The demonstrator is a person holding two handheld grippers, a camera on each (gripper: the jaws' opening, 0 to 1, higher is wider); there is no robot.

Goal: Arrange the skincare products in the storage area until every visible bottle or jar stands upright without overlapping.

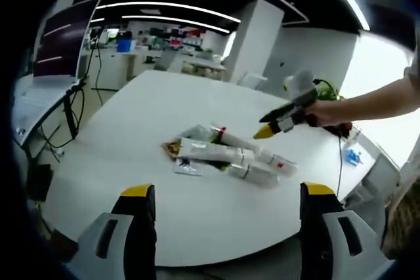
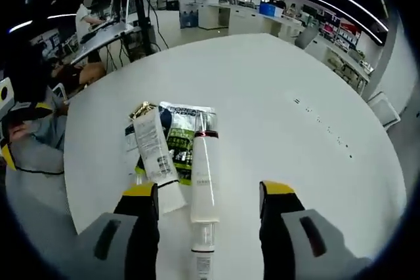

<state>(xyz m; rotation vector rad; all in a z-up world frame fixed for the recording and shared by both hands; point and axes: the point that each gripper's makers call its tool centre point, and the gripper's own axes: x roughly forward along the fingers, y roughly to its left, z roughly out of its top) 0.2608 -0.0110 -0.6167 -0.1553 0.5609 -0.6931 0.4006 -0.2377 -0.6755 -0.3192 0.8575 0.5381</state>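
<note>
**Plainly: the long tube lies lengthwise between the right tongs' jaws**

In the right gripper view, the white tube point(image 2: 204, 185) is seen lying flat on the white table point(image 2: 308, 83), its long axis running from 12 o'clock to 6 o'clock, nearly in line with the reach of the right gripper point(image 2: 210, 195). Its near end falls between the two yellow-tipped jaws, which are held wide apart with nothing clasped. A second, shorter tube point(image 2: 156, 155) is laid just beside it at about 10 o'clock, angled slightly, and both rest across a flat green sachet point(image 2: 177, 136).

In the left gripper view, the same heap is seen near the table's middle, at 12 o'clock from the left gripper point(image 1: 226, 195), whose jaws are likewise spread and empty. The heap is well apart from those jaws, while the right gripper is seen close above it, coming in from 2 o'clock.

The right hand is judged the nearer. Because the tube's axis is matched to the jaws' reach rather than crossing it, a turn of the wrist is probably called for before closing.
</note>
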